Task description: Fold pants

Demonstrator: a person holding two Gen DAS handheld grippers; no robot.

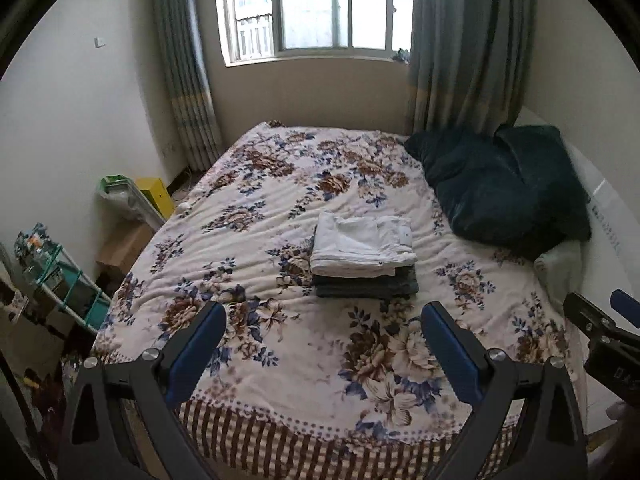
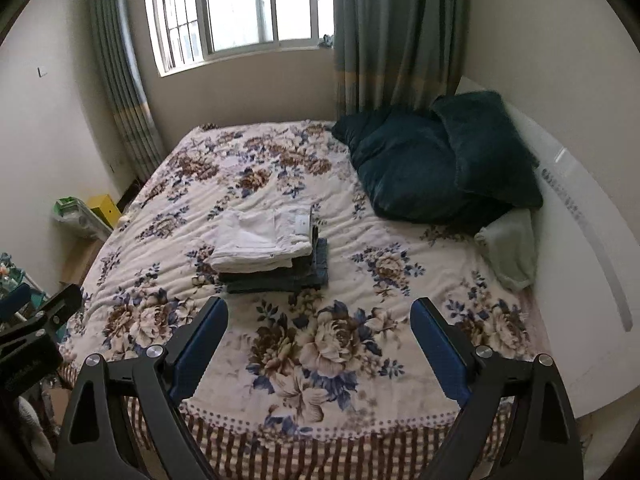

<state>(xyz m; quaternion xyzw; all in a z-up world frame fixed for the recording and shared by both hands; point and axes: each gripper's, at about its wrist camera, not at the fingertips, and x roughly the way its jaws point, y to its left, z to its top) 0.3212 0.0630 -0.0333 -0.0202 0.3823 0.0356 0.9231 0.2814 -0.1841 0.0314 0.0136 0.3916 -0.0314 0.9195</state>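
A stack of folded pants lies in the middle of the floral bed cover (image 1: 248,216) (image 2: 400,288). White pants (image 1: 362,242) (image 2: 264,240) are on top, with dark grey and blue-grey pants (image 1: 366,284) (image 2: 276,276) under them. My left gripper (image 1: 324,316) hovers open over the foot of the bed, short of the stack, with nothing between its blue pads. My right gripper (image 2: 320,312) is also open and empty, held back from the stack. The right gripper's tip (image 1: 600,316) shows at the right edge of the left wrist view, and the left gripper's tip (image 2: 36,316) at the left edge of the right wrist view.
Dark teal pillows (image 1: 504,184) (image 2: 436,160) and a pale green towel (image 2: 510,248) lie at the bed's right side against a white headboard (image 2: 580,208). A window (image 1: 312,4) with curtains is behind. Boxes, a yellow case (image 1: 154,194) and a teal rack (image 1: 68,284) crowd the floor on the left.
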